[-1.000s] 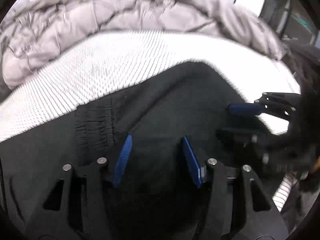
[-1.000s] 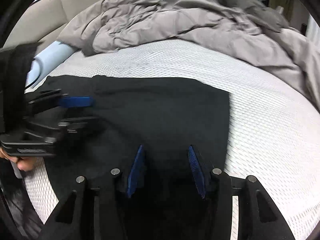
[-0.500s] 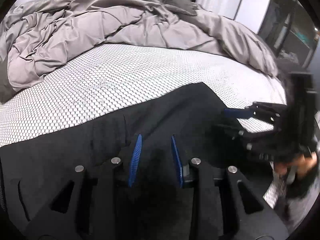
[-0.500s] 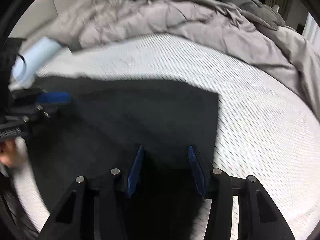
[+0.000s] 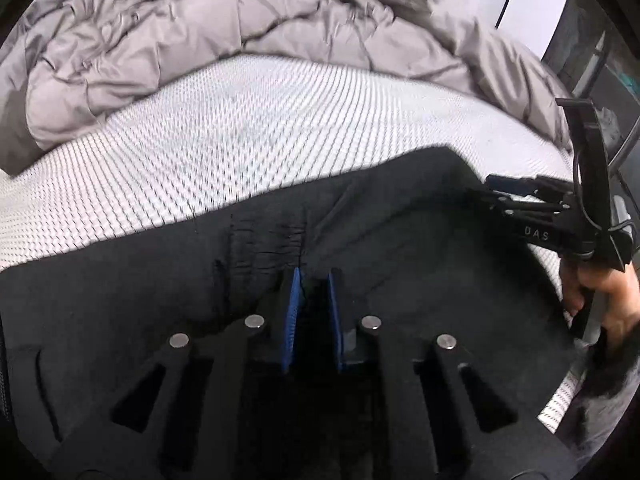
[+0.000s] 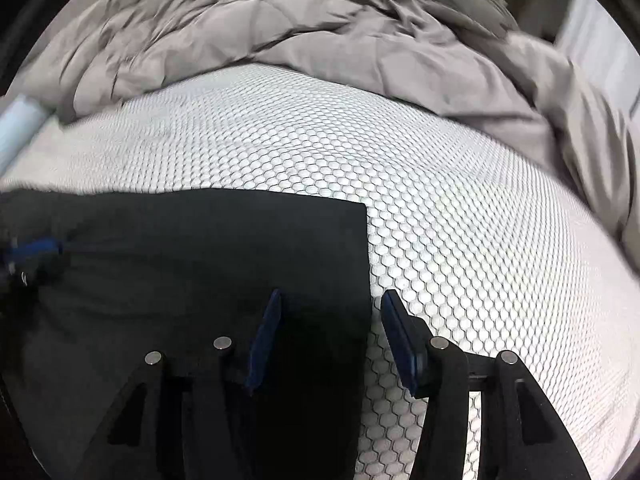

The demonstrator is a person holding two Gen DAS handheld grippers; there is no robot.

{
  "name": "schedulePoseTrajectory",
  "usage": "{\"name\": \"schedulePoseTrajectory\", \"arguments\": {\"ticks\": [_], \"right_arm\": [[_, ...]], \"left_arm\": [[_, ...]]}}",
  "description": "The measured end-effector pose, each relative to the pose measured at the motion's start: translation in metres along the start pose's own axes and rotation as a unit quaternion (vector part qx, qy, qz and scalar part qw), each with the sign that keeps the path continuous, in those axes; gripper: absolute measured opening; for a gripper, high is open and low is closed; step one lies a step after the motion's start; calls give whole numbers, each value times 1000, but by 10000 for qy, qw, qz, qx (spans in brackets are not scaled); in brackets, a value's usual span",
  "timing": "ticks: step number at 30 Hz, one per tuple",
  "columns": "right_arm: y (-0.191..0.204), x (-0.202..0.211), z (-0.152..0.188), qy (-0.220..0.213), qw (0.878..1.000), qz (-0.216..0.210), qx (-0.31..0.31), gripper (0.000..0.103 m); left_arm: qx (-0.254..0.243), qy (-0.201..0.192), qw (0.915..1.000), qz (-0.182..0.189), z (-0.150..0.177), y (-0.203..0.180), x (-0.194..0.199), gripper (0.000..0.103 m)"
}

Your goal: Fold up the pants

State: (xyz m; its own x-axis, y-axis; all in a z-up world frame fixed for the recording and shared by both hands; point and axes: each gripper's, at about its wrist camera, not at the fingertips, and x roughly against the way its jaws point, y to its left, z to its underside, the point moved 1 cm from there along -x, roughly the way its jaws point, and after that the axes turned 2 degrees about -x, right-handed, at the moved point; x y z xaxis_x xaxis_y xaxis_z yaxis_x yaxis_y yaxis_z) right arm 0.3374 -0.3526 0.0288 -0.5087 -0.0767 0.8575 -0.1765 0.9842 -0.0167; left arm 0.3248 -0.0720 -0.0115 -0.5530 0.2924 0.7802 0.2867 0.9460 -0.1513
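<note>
Black pants (image 5: 400, 248) lie flat on the white honeycomb mattress (image 5: 240, 132), their elastic waistband (image 5: 264, 240) just ahead of my left gripper (image 5: 312, 276). The left gripper's blue pads are close together with a fold of the waistband fabric between them. My right gripper (image 6: 328, 300) is open, straddling the pants' right edge (image 6: 366, 272): one finger over the black cloth, the other over the bare mattress (image 6: 460, 240). The right gripper also shows in the left wrist view (image 5: 500, 188) at the pants' far right end. The left gripper shows blurred in the right wrist view (image 6: 32, 248).
A rumpled grey duvet (image 5: 240, 32) is heaped along the far side of the bed, also in the right wrist view (image 6: 320, 32). A pale blue roll (image 6: 16, 124) lies at the mattress's left edge. White mattress lies between pants and duvet.
My left gripper has closed from wide open onto the waistband. My right gripper has shifted right, from over the middle of the pants to their right edge, still open.
</note>
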Motion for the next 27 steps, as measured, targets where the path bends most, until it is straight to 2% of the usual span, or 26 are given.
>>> {"name": "schedulePoseTrajectory", "arguments": {"ticks": [2, 4, 6, 7, 9, 11, 13, 15, 16, 20, 21, 22, 23, 26, 27], "right_arm": [[18, 12, -6, -274, 9992, -252, 174, 52], [42, 16, -9, -351, 9968, -585, 423, 52], [68, 5, -9, -184, 9941, -824, 677, 52], [73, -6, -5, -60, 9936, -780, 821, 52], [75, -21, 6, 162, 9941, -349, 1013, 52], [60, -16, 9, 104, 9963, -170, 833, 55], [45, -4, 13, 0, 9971, 247, 719, 55], [42, 11, 18, -32, 9984, -192, 523, 55], [50, 18, 22, -42, 9965, -588, 587, 55], [91, 23, 38, 103, 9854, -1323, 1066, 55], [90, 17, 42, 125, 9844, -1253, 1227, 55], [94, 11, 49, 174, 9841, -938, 1495, 55], [92, 9, 54, 193, 9840, -775, 1593, 54], [59, 12, 58, 168, 9897, -454, 1344, 55], [46, 15, 61, 124, 9915, -289, 1265, 56]], "left_arm": [[125, -231, 9997, 15, -6, 0, 6, 13], [329, -105, 9994, 8, -10, 4, -5, 13], [405, 88, 9991, -109, -7, 8, -21, 13], [385, 102, 9992, -100, -5, 10, -24, 13], [295, 115, 9995, 1, -2, 11, -20, 13], [196, 71, 9998, -35, 4, 11, -9, 13], [54, -28, 9997, -244, 11, 7, 9, 14], [-136, -30, 9996, -260, 19, -4, 20, 14], [-203, -65, 9997, -132, 24, -10, 25, 14], [-516, 64, 9982, 311, 40, -41, 20, 17], [-617, 196, 9977, 207, 45, -45, 13, 17], [-670, 256, 9973, 123, 50, -44, 8, 17], [-641, 219, 9975, 195, 55, -40, 9, 17], [-521, 176, 9983, 214, 62, -30, 23, 17], [-519, 148, 9985, -18, 66, -29, 29, 17]]}}
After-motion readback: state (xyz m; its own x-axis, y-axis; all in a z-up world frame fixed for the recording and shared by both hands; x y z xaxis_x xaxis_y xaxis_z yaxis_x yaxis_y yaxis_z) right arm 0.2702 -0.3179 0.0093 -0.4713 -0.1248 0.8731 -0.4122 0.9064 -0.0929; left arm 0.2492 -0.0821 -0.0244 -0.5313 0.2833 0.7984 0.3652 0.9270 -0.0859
